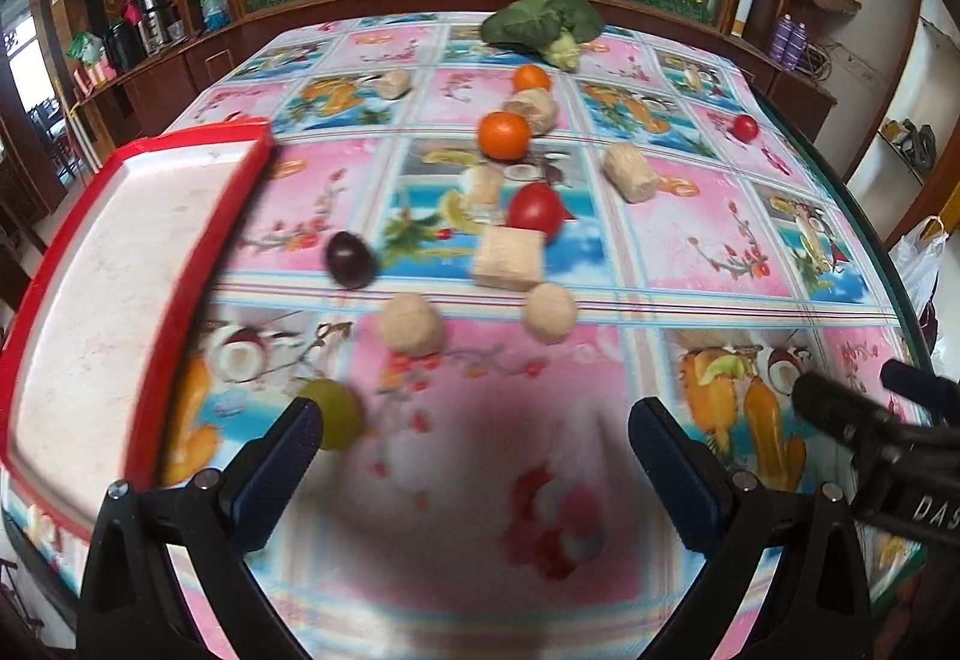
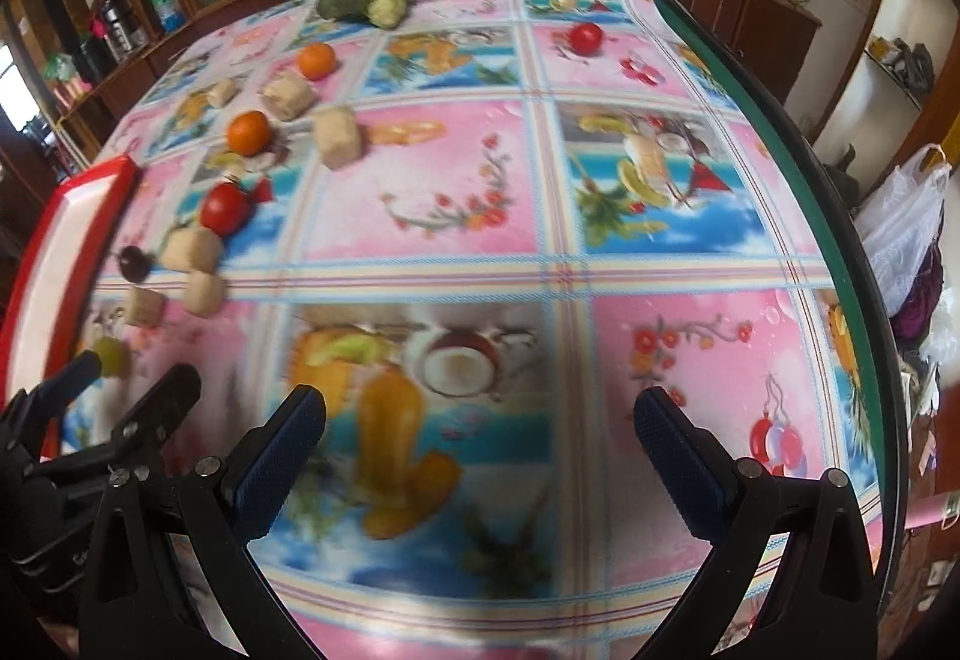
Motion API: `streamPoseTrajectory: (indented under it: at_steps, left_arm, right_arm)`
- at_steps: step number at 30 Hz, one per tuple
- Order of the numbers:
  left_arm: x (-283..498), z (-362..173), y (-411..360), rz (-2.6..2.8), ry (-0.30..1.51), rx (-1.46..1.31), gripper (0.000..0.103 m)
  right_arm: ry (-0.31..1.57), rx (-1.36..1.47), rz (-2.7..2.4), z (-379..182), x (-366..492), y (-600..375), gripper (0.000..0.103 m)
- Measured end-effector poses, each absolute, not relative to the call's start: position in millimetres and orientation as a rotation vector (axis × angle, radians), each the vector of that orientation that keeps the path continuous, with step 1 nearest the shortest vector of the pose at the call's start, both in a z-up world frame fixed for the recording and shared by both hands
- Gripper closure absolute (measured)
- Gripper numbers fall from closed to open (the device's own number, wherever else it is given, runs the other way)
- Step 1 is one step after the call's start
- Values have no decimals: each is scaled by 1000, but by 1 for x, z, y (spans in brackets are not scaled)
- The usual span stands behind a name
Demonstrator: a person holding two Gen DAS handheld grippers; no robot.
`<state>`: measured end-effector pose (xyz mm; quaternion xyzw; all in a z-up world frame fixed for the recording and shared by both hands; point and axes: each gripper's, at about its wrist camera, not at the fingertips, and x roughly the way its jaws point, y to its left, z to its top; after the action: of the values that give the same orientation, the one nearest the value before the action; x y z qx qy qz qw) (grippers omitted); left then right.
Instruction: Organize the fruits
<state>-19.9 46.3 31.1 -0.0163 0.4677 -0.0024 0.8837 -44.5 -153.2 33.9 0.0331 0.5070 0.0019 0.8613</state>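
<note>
The fruits lie scattered on the patterned tablecloth (image 1: 690, 216): a green grape (image 1: 336, 414) near the left gripper (image 1: 474, 444), a dark plum (image 1: 351, 259), two tomatoes (image 1: 536, 207) and two oranges (image 1: 504, 135) farther away, mixed with beige cylinders (image 1: 510, 258). The red tray (image 1: 198, 252) at left is empty, probably the place to collect them. Both the left and the right gripper (image 2: 480, 432) hover with jaws apart, holding nothing, seemingly ready for a first pick.

Left gripper (image 1: 474, 435) and right gripper (image 2: 480, 423), jaws wide apart, empty.
</note>
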Motion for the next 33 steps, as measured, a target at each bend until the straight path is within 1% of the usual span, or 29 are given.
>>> streamPoseTrajectory:
  at_steps: [6,13,20,33]
  left_arm:
    - [-27,40,71,7,976,-47,0]
    - [-38,42,85,6,975,-36,0]
    - [-43,37,85,-8,991,-32,0]
    - [-49,41,86,-1,961,-8,0]
  right_arm:
    - [1003,22,12,57,-49,-131,0]
    - [963,20,76,62,-62,-112,0]
    - [962,-27,114,60,-71,-90,0]
    - [970,-43,72,61,-75,-86,0]
